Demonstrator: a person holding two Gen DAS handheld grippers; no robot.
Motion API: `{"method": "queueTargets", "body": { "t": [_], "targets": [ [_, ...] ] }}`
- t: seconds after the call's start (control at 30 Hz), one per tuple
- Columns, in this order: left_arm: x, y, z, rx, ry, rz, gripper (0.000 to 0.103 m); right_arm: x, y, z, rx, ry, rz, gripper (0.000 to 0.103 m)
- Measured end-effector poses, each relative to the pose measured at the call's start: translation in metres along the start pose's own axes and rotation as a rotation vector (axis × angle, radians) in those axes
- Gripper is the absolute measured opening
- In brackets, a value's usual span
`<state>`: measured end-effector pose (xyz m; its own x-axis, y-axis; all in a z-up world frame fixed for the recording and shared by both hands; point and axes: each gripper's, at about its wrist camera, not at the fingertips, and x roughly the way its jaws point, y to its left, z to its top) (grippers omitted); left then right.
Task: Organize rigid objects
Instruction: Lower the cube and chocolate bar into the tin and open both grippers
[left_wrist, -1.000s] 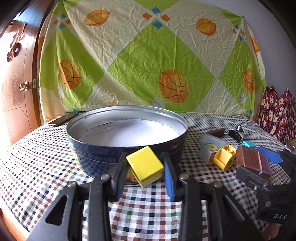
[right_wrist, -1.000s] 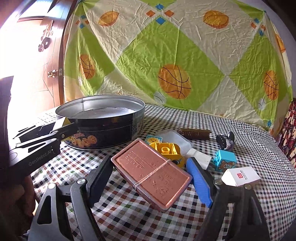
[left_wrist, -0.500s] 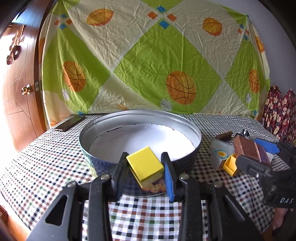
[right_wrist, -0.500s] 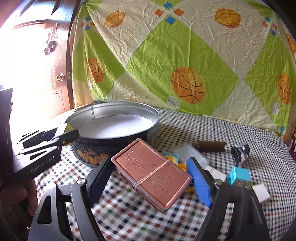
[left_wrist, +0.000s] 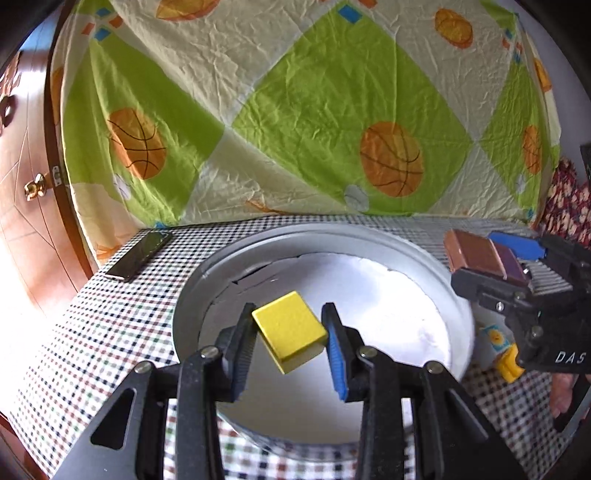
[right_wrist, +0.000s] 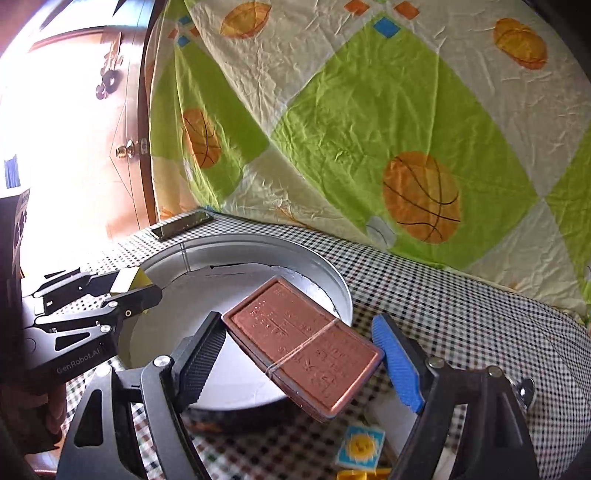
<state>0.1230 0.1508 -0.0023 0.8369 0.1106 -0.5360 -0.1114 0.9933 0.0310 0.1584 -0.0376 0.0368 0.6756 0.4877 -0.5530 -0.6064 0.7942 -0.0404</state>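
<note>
My left gripper (left_wrist: 290, 332) is shut on a yellow block (left_wrist: 289, 329) and holds it above the near part of a round metal tin (left_wrist: 424, 254) with a white lining. My right gripper (right_wrist: 301, 349) is shut on a flat copper-brown bar (right_wrist: 301, 343) bound with a rubber band, held over the tin's right rim (right_wrist: 332, 277). In the left wrist view the right gripper (left_wrist: 491, 254) shows at the right with the brown bar (left_wrist: 476, 253). In the right wrist view the left gripper (right_wrist: 133, 282) shows at the left with the yellow block (right_wrist: 138, 277).
A dark phone (left_wrist: 142, 254) lies on the checked tablecloth (left_wrist: 110, 332) behind the tin's left side. A sun-print block (right_wrist: 360, 445) and a yellow toy brick (left_wrist: 508, 365) lie right of the tin. A basketball-print sheet (left_wrist: 314, 110) hangs behind; a wooden door (left_wrist: 22, 206) stands left.
Both grippers have risen and moved forward over the tin, still holding the yellow block and the brown bar. The view now looks down into the tin.
</note>
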Motion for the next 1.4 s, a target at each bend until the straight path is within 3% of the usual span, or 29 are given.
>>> {"method": "queueTargets", "body": {
  "t": [0.4, 0.57, 0.97, 1.07, 1.13, 1.4],
  "targets": [
    [0.064, 0.023, 0.025, 0.006, 0.159, 0.009, 0.035, 0.086, -0.006, 0.022, 0.035, 0.166, 0.058, 0.083],
    [0.085, 0.032, 0.027, -0.02, 0.243, -0.004, 0.035, 0.101, -0.004, 0.026, 0.027, 0.205, 0.06, 0.083],
    [0.096, 0.036, 0.038, 0.009, 0.298, 0.042, 0.035, 0.111, -0.013, 0.025, 0.061, 0.24, 0.04, 0.084],
    [0.093, 0.036, 0.04, 0.009, 0.291, 0.076, 0.052, 0.109, -0.015, 0.027, 0.073, 0.223, 0.048, 0.087],
    [0.087, 0.035, 0.041, 0.007, 0.269, 0.082, 0.073, 0.104, -0.016, 0.028, 0.075, 0.207, 0.046, 0.088],
    [0.046, 0.019, 0.037, 0.019, 0.128, 0.132, 0.091, 0.058, -0.026, 0.033, 0.133, 0.08, 0.002, 0.092]
  ]
}}
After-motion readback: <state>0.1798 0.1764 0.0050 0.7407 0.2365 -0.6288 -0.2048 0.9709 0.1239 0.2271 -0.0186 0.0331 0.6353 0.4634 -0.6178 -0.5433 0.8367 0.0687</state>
